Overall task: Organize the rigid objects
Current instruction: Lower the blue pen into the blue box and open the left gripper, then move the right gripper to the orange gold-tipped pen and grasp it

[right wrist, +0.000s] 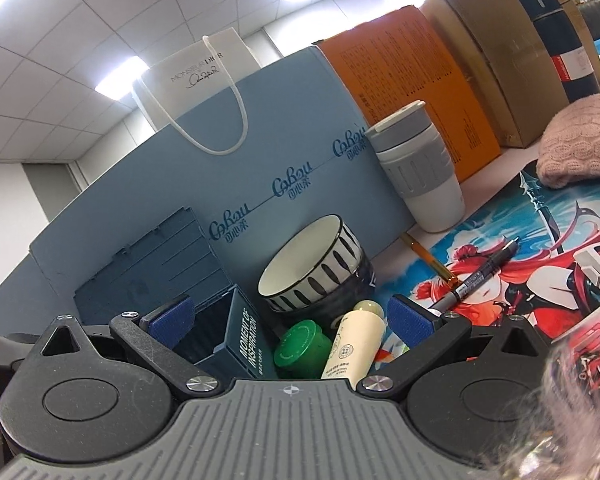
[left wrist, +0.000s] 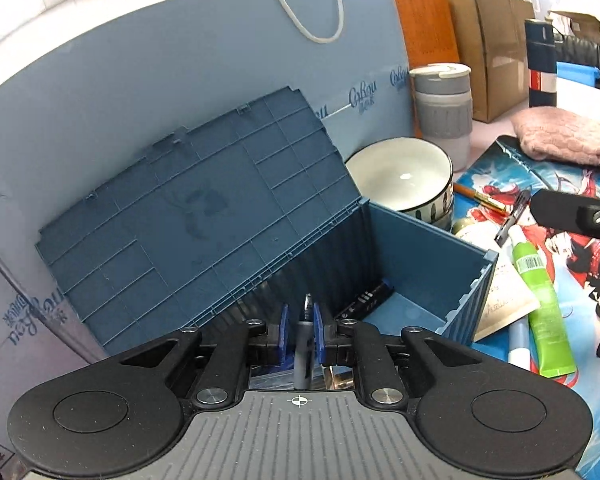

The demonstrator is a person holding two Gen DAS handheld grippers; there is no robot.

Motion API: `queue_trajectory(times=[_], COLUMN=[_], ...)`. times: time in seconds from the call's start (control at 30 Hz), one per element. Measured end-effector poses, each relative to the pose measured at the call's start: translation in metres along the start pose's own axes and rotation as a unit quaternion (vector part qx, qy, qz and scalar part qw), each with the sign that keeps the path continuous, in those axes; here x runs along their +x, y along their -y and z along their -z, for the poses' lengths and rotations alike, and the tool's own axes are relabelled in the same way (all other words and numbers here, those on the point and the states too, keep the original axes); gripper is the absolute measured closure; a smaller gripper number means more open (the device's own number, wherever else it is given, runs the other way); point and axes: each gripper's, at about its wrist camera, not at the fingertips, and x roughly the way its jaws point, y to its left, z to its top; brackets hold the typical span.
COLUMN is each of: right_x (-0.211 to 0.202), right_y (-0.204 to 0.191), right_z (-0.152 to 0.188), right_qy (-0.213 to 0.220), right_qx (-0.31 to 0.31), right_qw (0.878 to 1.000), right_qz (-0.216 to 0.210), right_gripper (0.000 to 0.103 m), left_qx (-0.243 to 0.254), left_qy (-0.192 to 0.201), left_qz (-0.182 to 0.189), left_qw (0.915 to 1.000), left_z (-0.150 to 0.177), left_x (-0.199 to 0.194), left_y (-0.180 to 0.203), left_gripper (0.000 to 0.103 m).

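Observation:
My left gripper (left wrist: pixel 302 330) is shut on a grey pen (left wrist: pixel 303 344), held over the open blue storage box (left wrist: pixel 420 256). A black marker (left wrist: pixel 366 300) lies inside the box. The box lid (left wrist: pixel 196 216) leans back against a blue bag. My right gripper (right wrist: pixel 290 316) is open and empty, low beside the box (right wrist: pixel 244 340). Between its fingers lie a green tube (right wrist: pixel 302 348) and a cream tube (right wrist: pixel 358 344). A black pen (right wrist: pixel 482 276) and an orange pen (right wrist: pixel 428 258) lie on the printed mat.
A striped bowl (right wrist: pixel 320 264) stands behind the tubes, a grey-white cup (right wrist: pixel 420 168) further back. A large blue bag (right wrist: pixel 292 152), an orange box (right wrist: pixel 412 92), a cardboard box (right wrist: pixel 500 56) and a dark flask (right wrist: pixel 556 36) line the rear. A pink knit cloth (right wrist: pixel 580 140) lies right.

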Motion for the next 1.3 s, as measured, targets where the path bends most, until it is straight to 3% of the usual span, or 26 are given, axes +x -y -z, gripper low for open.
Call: queue_trajectory(times=[0.2,0.3,0.33,0.37,0.6,0.83,1.0,1.13,1.3], right_x=[0.003,0.004,0.004,0.004,0.006,0.005,0.003,0.004,0.016], right_y=[0.003,0.004,0.004,0.004,0.006,0.011,0.022,0.029,0.020], right_z=[0.003,0.004,0.004,0.005,0.008,0.010,0.008,0.005,-0.009], right_qy=[-0.005,-0.004,-0.004,-0.003,-0.009,-0.004,0.005,0.004,-0.027], right_qx=[0.001,-0.001,-0.002,-0.003,-0.004,-0.003,0.000,-0.006,-0.094], right_qw=[1.000,1.000,1.000,0.999,0.999,0.998,0.996,0.993,0.986], right_qz=[0.018,0.028,0.031,0.034,0.043,0.067,0.092,0.114,0.134], right_gripper=[0.000,0.000,0.000,0.000,0.000,0.000,0.000,0.000,0.000], left_qx=[-0.020,-0.072,-0.094,-0.112,-0.176,-0.226,-0.215,-0.218,-0.237], left_qy=[0.021,0.060,0.075,0.090,0.151,0.182,0.171,0.173,0.175], left_qz=[-0.005,0.007,0.011,0.014,0.052,0.100,0.075,0.074,0.077], left_qw=[0.9996,0.9956,0.9927,0.9896,0.9714,0.9518,0.9586,0.9576,0.9524], left_z=[-0.001,0.001,0.002,0.004,0.009,0.008,0.014,0.022,0.029], left_x=[-0.009,-0.021,-0.027,-0.032,-0.059,-0.071,-0.070,-0.074,-0.078], left_y=[-0.002,-0.008,-0.010,-0.011,0.006,0.023,0.023,0.012,-0.007], left_gripper=[0.079,0.054,0.040,0.037,0.029,0.017,0.011,0.006,0.002])
